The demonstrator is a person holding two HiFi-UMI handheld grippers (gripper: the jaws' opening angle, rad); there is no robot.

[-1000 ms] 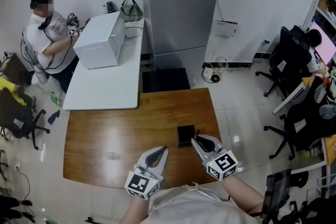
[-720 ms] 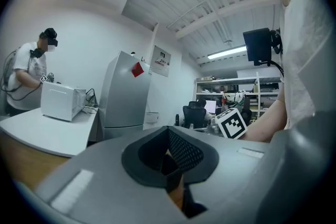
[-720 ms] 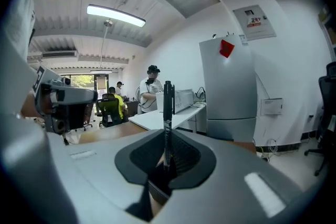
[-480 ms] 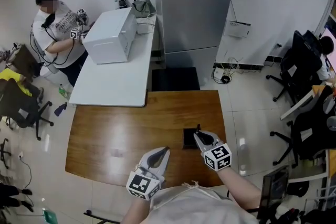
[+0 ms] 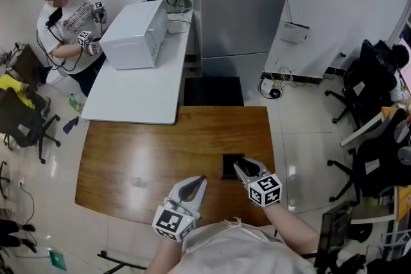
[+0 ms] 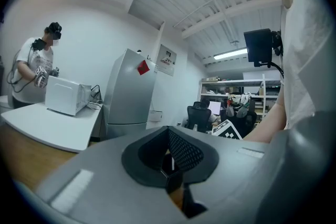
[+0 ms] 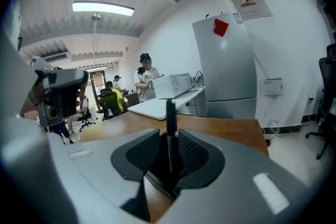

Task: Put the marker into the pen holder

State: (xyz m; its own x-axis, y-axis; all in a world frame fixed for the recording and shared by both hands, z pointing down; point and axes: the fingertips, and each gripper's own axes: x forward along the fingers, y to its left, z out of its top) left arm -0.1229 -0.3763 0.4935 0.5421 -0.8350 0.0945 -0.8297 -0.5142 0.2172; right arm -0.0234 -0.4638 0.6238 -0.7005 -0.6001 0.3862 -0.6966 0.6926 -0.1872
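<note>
The black square pen holder (image 5: 230, 165) stands on the brown table (image 5: 141, 157), towards its near right. My right gripper (image 5: 242, 168) is at the holder's right edge, tips over its opening. In the right gripper view a thin black marker (image 7: 170, 118) stands upright between the jaws of the right gripper (image 7: 169, 136). The jaws are opening: a gap shows on the marker's left side and it leans near the right pad. My left gripper (image 5: 194, 185) hovers over the table to the left of the holder. The left gripper (image 6: 169, 134) is shut and empty.
A white table (image 5: 138, 86) with a white microwave (image 5: 133, 35) adjoins the brown table's far edge, and a person (image 5: 64, 29) works there. A grey fridge (image 5: 241, 3) stands behind. Office chairs (image 5: 376, 157) are on the right, past the table's edge.
The marker tip that stuck up above the holder half a second ago no longer shows in the head view. The right gripper stays at the holder. The left gripper has barely moved.
</note>
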